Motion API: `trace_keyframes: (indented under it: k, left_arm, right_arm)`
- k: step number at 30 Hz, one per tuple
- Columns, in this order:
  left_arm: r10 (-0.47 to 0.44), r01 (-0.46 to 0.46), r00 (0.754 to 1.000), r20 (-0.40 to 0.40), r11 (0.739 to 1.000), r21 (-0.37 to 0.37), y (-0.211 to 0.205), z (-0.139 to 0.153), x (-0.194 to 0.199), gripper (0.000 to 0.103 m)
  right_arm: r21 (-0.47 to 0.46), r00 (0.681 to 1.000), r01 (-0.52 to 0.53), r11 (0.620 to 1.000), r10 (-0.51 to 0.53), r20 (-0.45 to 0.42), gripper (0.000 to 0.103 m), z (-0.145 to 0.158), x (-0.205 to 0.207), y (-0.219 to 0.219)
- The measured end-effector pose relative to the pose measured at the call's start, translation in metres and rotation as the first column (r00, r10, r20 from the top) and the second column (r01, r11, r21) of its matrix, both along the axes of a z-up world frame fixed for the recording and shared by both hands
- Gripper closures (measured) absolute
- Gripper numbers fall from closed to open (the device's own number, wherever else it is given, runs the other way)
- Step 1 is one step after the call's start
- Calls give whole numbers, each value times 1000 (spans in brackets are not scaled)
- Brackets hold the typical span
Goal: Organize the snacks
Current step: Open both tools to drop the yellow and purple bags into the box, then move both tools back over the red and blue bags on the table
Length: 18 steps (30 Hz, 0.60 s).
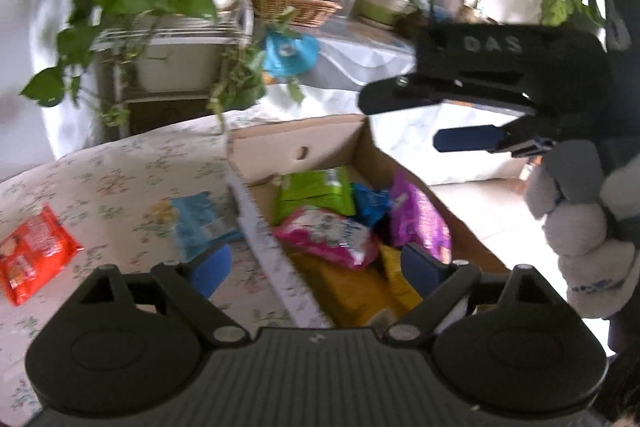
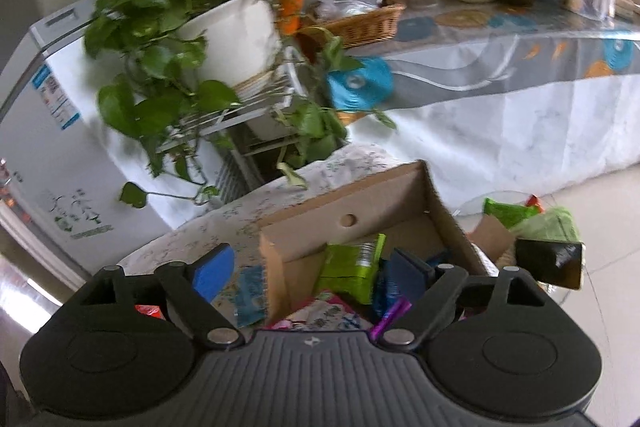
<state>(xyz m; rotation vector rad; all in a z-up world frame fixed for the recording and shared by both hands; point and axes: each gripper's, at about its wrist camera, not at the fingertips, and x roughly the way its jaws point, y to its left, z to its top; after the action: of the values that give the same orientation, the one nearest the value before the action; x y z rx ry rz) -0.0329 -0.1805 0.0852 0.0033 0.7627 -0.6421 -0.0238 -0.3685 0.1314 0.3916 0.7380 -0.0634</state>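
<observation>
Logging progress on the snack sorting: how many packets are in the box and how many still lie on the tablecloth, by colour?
In the cardboard box:
green packet: 1
pink packet: 1
purple packet: 1
blue packet: 1
yellow packet: 1
On the tablecloth:
red packet: 1
light-blue packet: 1
Total: 7

Print on every snack packet in the cardboard box (image 1: 304, 151) is motion-blurred and unreadable, as is the print on the red packet (image 1: 34, 255) on the floral cloth. In the right wrist view, the gripper body hides the near part of the box, covers most of the pink packet (image 2: 328, 319), and leaves only a sliver of the purple packet (image 2: 390, 317) visible. The gloved hand (image 1: 588, 247) is cut off by the frame edge.
</observation>
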Motion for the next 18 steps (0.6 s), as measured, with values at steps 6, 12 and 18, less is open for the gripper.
trace_keyframes:
  k: [6, 12, 18]
  left_arm:
    - [99, -100, 995, 20, 995, 22, 35, 7, 8, 11]
    - [220, -221, 975, 17, 975, 25, 75, 10, 22, 11]
    - [334, -334, 942, 17, 942, 16, 112, 13, 33, 10]
  right_arm:
    - [-7, 999, -49, 999, 49, 6, 12, -2, 6, 18]
    - [-23, 996, -94, 995, 94, 2, 12, -5, 12, 37]
    - [-27, 993, -121, 992, 121, -2, 11, -9, 19, 54]
